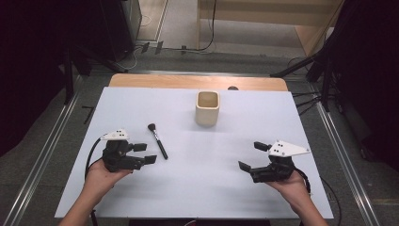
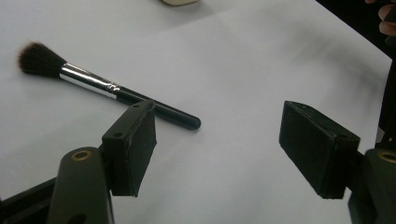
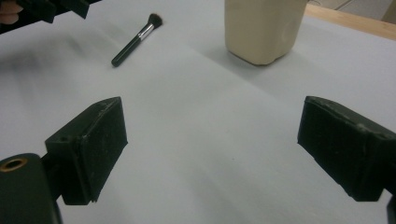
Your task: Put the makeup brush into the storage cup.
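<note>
Surface: white table sheet [image 1: 197, 188], wooden edge showing along the far side
Work in hand: judged to be picking up the makeup brush [image 1: 157, 140], most likely for the cream cup [image 1: 207, 108]; not yet begun
Brush position: lies flat on the sheet, left of centre, well apart from the cup, which stands upright at far centre
Brush long axis: runs far-left to near-right; dark bristle head at the far end, silver ferrule next, black handle tip at the near end
Left gripper [image 1: 143, 153]: held low over the sheet at near left, jaws apart, nothing between them
Key relation: brush lies just beside the left gripper, on its right; in the left gripper view the handle [image 2: 159, 109] passes behind the left-hand jaw, tip pointing into the open gap, bristles [image 2: 35, 58] away to the far left
Right gripper [image 1: 251, 157]: near right, jaws apart and empty, well apart from the brush; its own view shows the brush [image 3: 135, 39] far off at the left and the cup [image 3: 261, 28] ahead
Nearer hand: left, by a clear margin
Next move, judged: left gripper shifts right and slightly far so the jaws straddle the handle across its axis, then closes
Risk, judged: thin round handle may roll or slip on the smooth sheet if caught off-centre
</note>
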A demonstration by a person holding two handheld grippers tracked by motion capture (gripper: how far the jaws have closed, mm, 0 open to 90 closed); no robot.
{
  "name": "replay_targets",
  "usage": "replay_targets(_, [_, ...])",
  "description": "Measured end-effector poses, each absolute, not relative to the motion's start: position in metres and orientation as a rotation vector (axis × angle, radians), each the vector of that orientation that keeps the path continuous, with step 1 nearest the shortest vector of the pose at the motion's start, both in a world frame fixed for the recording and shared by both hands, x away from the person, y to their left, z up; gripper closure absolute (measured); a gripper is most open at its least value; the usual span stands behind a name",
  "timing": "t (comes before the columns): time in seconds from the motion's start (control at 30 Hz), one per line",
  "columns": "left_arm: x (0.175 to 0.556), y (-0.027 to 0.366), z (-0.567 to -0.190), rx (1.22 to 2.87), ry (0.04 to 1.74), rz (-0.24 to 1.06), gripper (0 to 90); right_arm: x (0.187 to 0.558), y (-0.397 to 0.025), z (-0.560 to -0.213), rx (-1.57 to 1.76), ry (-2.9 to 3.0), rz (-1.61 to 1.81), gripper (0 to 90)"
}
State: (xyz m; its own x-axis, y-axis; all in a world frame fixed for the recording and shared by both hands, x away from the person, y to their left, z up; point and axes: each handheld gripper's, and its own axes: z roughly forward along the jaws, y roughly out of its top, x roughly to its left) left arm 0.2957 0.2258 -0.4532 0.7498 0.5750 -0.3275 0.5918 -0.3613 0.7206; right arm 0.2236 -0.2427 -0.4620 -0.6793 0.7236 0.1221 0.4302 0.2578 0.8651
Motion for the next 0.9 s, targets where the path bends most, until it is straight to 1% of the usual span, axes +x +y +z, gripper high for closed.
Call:
replay_targets(0.47, [0.2951, 0.2252, -0.4533, 2.055, 0.867, -0.020, 28.5, 0.2224, -0.2421, -0.4625, 1.039, 2.232, 1.393, 9.7])
replay_targets(0.5, [0.2950, 0.2251, -0.4533, 2.057, 0.868, -0.019, 28.5, 0.2224, -0.2422, -0.4626, 1.036, 2.232, 1.393, 10.3])
replay_targets(0.53, [0.2950, 0.2250, -0.4534, 2.058, 0.867, -0.019, 28.5, 0.2223, -0.2422, -0.4626, 1.038, 2.232, 1.391, 13.6])
replay_targets(0.9, [0.2947, 0.2246, -0.4535, 2.063, 0.867, -0.019, 28.5, 0.2224, -0.2417, -0.4630, 1.039, 2.230, 1.386, 14.1])
